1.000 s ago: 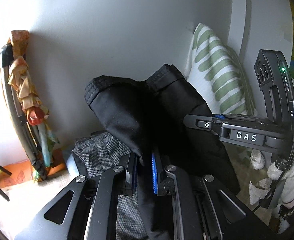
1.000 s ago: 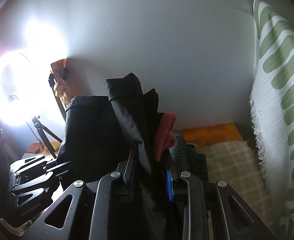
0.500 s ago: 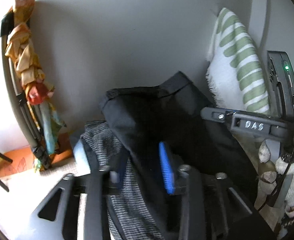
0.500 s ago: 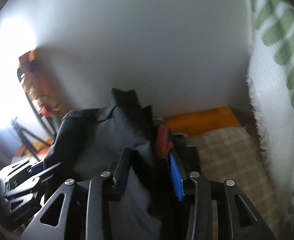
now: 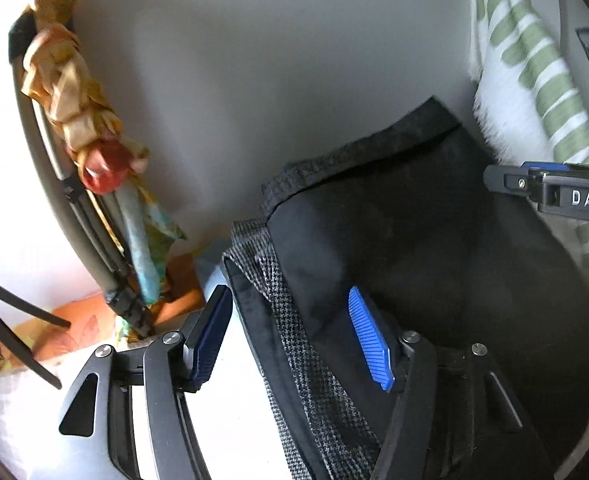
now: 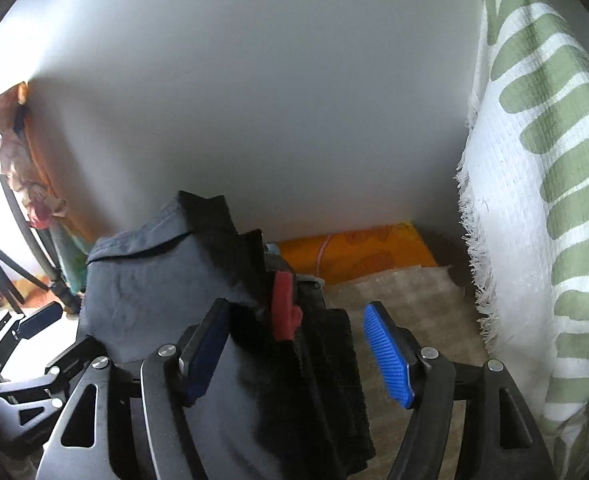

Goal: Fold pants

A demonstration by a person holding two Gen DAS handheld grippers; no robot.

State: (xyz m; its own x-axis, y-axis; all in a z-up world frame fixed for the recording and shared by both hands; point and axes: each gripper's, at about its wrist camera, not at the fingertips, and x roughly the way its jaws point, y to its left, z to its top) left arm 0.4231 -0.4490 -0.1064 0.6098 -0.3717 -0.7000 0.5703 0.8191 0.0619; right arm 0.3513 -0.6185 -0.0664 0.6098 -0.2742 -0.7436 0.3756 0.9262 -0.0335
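Note:
The black pants [image 5: 434, 248] lie folded on a pile of clothes, hem ends toward the wall; in the right wrist view the pants [image 6: 142, 300] look dark grey. My left gripper [image 5: 290, 336] is open, its blue pads apart, with the pants' left edge and a houndstooth garment [image 5: 294, 320] between the jaws. My right gripper [image 6: 298, 348] is open too, the pants' right edge and a red tag [image 6: 284, 316] lying between its jaws. The right gripper's body [image 5: 554, 192] shows at the right of the left wrist view.
A white wall stands close behind the pile. A green-striped white cushion [image 6: 542, 208] leans at the right. A tripod wrapped in patterned cloth [image 5: 78, 152] stands at the left. An orange cushion [image 6: 358, 256] and a checked blanket [image 6: 406, 296] lie by the wall.
Both grippers have opened and let go of the pants. The pants have dropped from held up onto the pile, and both grippers have lowered.

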